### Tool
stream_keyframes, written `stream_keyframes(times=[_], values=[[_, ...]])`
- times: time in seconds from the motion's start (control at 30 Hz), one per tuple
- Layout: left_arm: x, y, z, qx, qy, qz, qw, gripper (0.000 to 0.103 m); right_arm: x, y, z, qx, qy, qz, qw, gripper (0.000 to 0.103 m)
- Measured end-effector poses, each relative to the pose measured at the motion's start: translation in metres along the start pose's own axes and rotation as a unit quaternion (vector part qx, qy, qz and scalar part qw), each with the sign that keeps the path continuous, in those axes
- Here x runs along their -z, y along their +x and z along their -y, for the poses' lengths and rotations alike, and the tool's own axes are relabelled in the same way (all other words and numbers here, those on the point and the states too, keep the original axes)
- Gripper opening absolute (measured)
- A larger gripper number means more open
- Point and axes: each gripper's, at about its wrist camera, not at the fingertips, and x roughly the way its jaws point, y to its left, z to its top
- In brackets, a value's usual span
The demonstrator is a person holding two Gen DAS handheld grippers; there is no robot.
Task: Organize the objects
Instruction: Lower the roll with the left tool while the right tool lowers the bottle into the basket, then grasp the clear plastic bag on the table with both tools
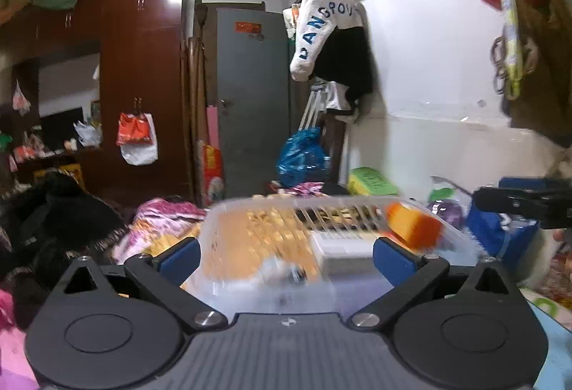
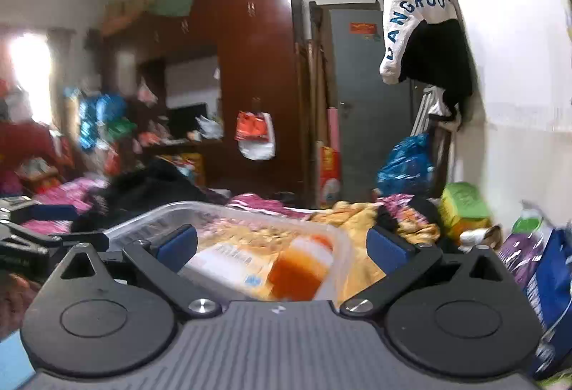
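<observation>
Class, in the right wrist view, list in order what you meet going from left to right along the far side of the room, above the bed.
Bright window → brown wardrobe → grey door → white hanging sweatshirt → white wall.

Dark wardrobe (image 1: pixel 143 75), grey door (image 1: pixel 250 96) — white hoodie (image 1: pixel 321 25) hangs beside.

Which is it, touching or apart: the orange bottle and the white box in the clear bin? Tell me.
Touching. In the right wrist view the orange bottle leans against the white box inside the clear bin, with no gap visible despite blur.

bottle (image 2: pixel 300 268) in basket (image 2: pixel 343 239), box (image 2: pixel 228 264) beside
</observation>
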Motion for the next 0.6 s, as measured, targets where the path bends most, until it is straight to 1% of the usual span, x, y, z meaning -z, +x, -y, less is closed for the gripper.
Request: stream_keyframes(times=[0.07, 0.13, 0.2, 0.27, 0.33, 0.43, 0.5, 0.6], values=[[0.021, -0.016, -0.001, 0.018, -0.009, -0.014, 0.9997, 0.103, 0.026, -0.017, 0.007, -0.014, 0.008, -0.017, 1.000, 0.103], [0.042, -0.022, -0.003, 0.028, -0.010, -0.036, 0.9989, 0.103, 0.049, -0.022, 0.011, -0.020, 0.008, -0.047, 0.999, 0.103], [0.063, -0.020, -0.004, 0.026, -0.010, -0.061, 0.9977, 0.103, 0.075, -0.023, 0.015, -0.028, 0.007, -0.081, 0.996, 0.103], [0.077, -0.009, -0.006, 0.030, -0.014, -0.089, 0.9955, 0.103, 0.094, -0.020, 0.018, -0.035, 0.018, -0.106, 0.994, 0.103], [0.088, 0.004, -0.008, 0.035, -0.013, -0.117, 0.9924, 0.103, 0.102, -0.015, 0.019, -0.049, 0.021, -0.117, 0.992, 0.103], [0.101, 0.012, -0.018, 0.035, -0.010, -0.140, 0.9894, 0.103, 0.105, -0.008, 0.012, -0.053, -0.004, -0.127, 0.991, 0.103], [0.107, 0.017, -0.024, 0.046, -0.011, -0.155, 0.9867, 0.103, 0.105, 0.000, 0.003, -0.061, -0.027, -0.139, 0.988, 0.102], [0.111, 0.024, -0.023, 0.062, -0.003, -0.175, 0.9827, 0.103, 0.113, 0.004, -0.008, -0.080, -0.045, -0.150, 0.984, 0.099]])
